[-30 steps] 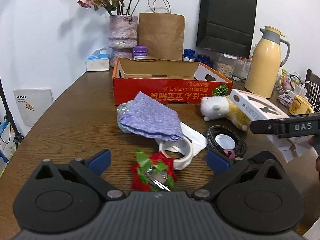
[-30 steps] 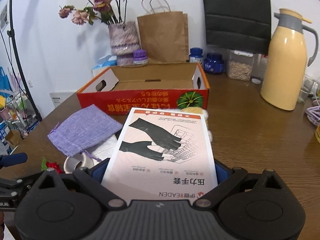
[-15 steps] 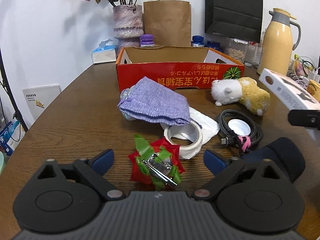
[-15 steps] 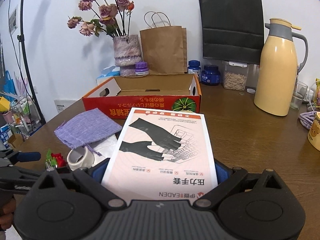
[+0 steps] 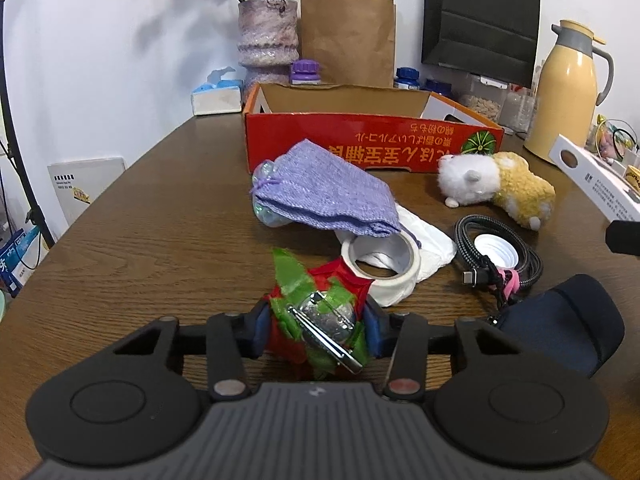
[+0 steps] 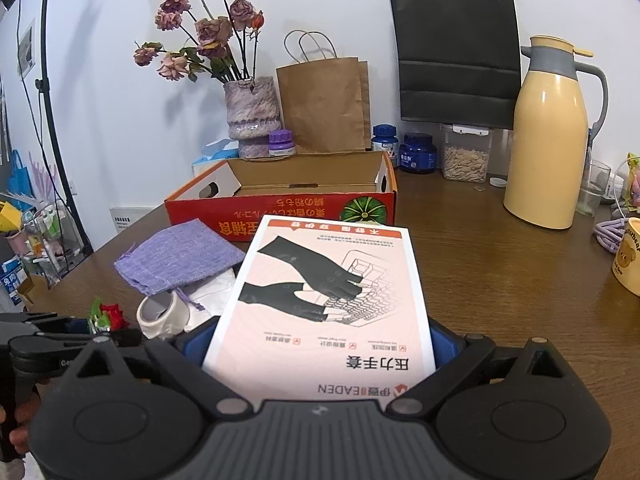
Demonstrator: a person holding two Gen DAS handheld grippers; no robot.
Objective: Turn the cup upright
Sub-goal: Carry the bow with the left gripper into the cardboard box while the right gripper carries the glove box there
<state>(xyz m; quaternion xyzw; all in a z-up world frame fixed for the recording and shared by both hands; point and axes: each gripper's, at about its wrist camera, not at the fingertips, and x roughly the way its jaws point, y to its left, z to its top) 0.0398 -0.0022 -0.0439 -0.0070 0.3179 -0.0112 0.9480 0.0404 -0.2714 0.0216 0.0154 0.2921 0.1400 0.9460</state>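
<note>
red-and-green fabric flower (image 5: 316, 320) pinched by left hand-held gripper (image 5: 316, 330), low on the brown surface (image 5: 152, 220). tape roll (image 5: 382, 268) just beyond. right hand-held gripper (image 6: 320, 344) clamps a glove box (image 6: 332, 304) (cup not identifiable anywhere).

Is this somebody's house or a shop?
Probably somebody's house: a wooden table crowded with everyday things, like a vase of dried roses, a yellow thermos jug and a plush toy.
</note>
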